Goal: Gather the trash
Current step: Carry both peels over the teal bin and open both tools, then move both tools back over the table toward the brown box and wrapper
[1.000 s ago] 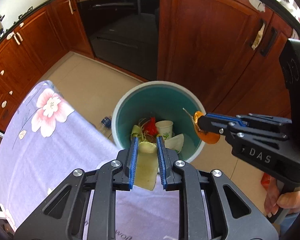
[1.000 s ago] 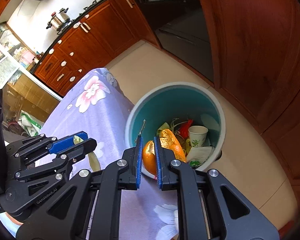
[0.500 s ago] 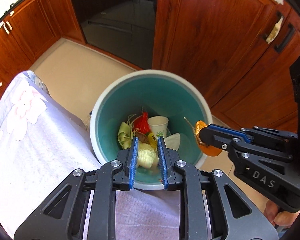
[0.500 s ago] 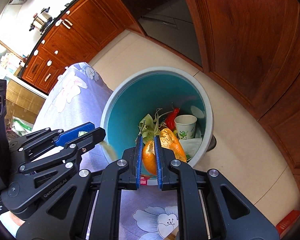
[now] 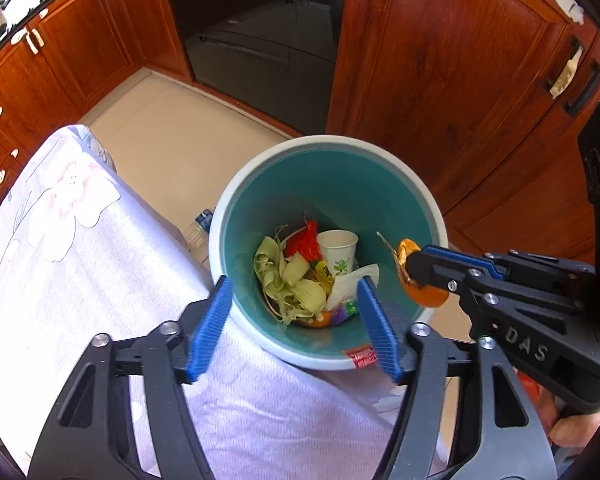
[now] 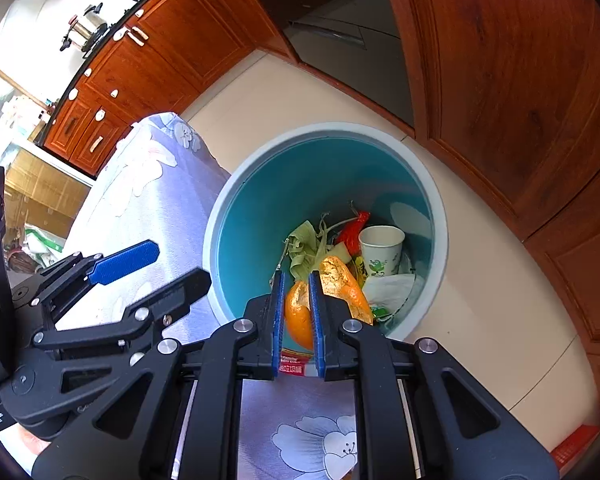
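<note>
Both grippers point steeply down over the teal trash bin [image 5: 328, 160], which stands on the floor against the edge of the floral tablecloth [image 5: 60, 248]. The left gripper [image 5: 296, 312] is opening, its blue pads [image 5: 210, 320] spread wide above the near rim with nothing between them. The right gripper [image 6: 296, 312] is clamped on an orange peel [image 6: 298, 316], which hangs over the bin's near right side; a gold-tinted flap of peel sticks out past the right-hand finger.

Only a sliver of the hand [image 5: 576, 428] holding the right gripper shows at the frame edge. The red label on the bin rim [image 5: 360, 358] is too small to read.

Inside the bin lie pale green husks [image 5: 296, 284], a white paper cup [image 5: 338, 246] with a green print, a red wrapper [image 5: 306, 240], white crumpled paper [image 5: 348, 284] and small coloured scraps, partly hidden beneath the rest.
</note>
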A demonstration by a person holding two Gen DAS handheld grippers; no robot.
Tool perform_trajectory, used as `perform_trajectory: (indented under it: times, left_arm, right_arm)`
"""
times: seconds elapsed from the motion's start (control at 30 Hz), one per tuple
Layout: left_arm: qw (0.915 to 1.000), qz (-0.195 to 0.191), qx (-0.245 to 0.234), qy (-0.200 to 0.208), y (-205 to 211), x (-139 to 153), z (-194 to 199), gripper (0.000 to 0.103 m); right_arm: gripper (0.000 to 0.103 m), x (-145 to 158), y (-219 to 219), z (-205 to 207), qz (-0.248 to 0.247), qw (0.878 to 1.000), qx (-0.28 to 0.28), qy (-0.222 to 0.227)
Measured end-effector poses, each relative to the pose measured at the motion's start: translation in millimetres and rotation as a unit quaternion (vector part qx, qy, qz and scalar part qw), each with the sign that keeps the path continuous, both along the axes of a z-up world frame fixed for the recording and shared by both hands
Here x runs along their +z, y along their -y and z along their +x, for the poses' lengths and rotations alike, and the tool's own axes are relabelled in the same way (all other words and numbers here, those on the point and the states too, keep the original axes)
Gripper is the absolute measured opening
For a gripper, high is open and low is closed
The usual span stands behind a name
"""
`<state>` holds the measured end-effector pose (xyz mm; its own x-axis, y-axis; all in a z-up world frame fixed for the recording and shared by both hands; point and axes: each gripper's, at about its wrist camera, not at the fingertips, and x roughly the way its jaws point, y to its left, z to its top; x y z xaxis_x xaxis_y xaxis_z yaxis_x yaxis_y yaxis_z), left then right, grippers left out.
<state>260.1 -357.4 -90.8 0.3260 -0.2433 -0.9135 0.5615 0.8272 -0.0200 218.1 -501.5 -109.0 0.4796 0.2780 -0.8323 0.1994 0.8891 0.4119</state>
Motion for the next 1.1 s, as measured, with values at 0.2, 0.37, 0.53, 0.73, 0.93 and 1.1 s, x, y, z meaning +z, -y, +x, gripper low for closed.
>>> perform_trajectory:
  times: [0.2,0.37,0.53,0.73,0.93,1.1]
  left_arm:
    - [0.9999,-0.003,0.01,-0.007,-12,1,-3,0.079]
    - [0.9999,-0.005,0.015,-0.004,-20,4,-7,0.093]
    - [0.9998,-0.006,0.019,0.006,-27,9,-13,0.097]
    - [0.9995,-0.01,0.028,0.012,-39,18,-20,0.098]
    - [0.999,-0.015,0.04,0.015,-59,28,-33,0.099]
    - [0.9979,-0.022,0.06,0.015,-86,34,-48,0.099]
  right_arm:
    - [0.056,4,-1,-1,-0.001,1.0,-0.015,0.002]
    - [0.084,13,-6,-3,-0.012,1.0,-0.021,0.006]
    - [0.088,21,-10,-6,-0.02,0.999,-0.025,0.004]
    - [0.089,28,-13,-11,-0.019,0.999,-0.029,0.006]
    - [0.089,39,-28,-19,-0.019,1.0,-0.022,0.01]
    - [0.09,50,-51,-27,-0.02,1.0,-0.004,0.013]
